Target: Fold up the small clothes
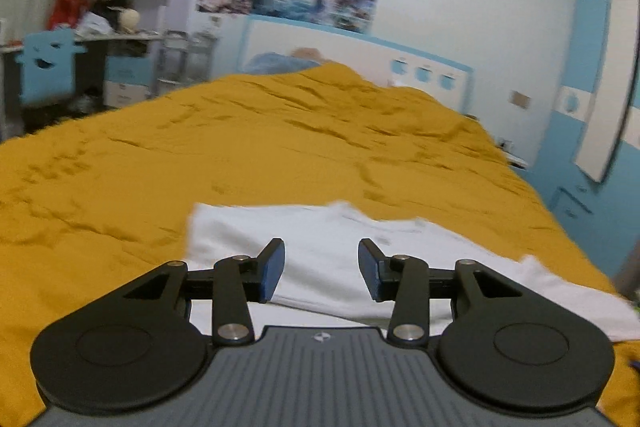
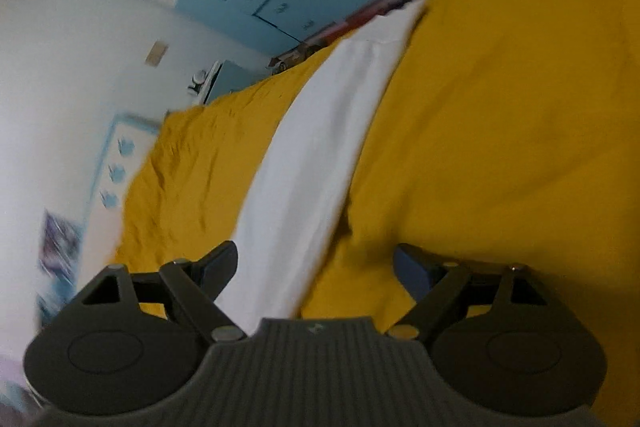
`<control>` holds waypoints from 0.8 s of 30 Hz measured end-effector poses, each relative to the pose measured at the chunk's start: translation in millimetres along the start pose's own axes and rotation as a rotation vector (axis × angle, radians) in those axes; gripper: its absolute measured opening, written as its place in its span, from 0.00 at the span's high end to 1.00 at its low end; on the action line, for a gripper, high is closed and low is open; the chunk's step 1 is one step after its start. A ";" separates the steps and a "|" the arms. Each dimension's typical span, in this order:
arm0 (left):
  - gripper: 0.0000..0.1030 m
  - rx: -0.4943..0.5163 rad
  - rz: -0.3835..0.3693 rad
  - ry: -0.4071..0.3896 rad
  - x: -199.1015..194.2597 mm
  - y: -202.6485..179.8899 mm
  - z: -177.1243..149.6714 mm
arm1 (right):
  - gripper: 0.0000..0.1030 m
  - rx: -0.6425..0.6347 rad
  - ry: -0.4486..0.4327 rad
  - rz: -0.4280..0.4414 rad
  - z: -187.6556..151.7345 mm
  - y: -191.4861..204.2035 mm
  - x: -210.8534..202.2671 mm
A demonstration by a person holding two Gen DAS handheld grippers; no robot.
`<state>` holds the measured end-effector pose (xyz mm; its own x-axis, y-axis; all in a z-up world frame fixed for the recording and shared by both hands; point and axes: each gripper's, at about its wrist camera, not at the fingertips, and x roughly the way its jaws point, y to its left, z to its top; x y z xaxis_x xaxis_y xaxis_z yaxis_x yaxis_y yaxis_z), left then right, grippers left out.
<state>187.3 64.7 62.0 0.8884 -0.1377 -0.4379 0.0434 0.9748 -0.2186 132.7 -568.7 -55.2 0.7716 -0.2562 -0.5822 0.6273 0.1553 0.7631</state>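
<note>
The left gripper (image 1: pixel 321 269) has its jaws spread wide with nothing between them, poised above a white garment (image 1: pixel 320 239) that lies flat on the yellow bedspread (image 1: pixel 240 147). The right gripper (image 2: pixel 315 269) is likewise wide open and empty; its tilted, blurred view shows the same garment (image 2: pixel 312 155) as a long white strip running away across the bedspread (image 2: pixel 500 127). Both seem to be between grasps, partway through the fold. The next move probably calls for each gripper to drop onto an edge or corner and pinch only the layers meant to turn over.
</note>
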 end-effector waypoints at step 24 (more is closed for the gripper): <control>0.50 0.097 0.004 0.113 -7.1 -62.6 -59.9 | 0.56 0.329 -0.105 0.246 115.6 -70.2 69.5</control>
<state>150.9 -5.8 26.5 0.8318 -0.1472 -0.5352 0.0887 0.9871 -0.1336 130.1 -707.7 -116.8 0.8686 -0.3476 -0.3532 0.3462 -0.0843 0.9344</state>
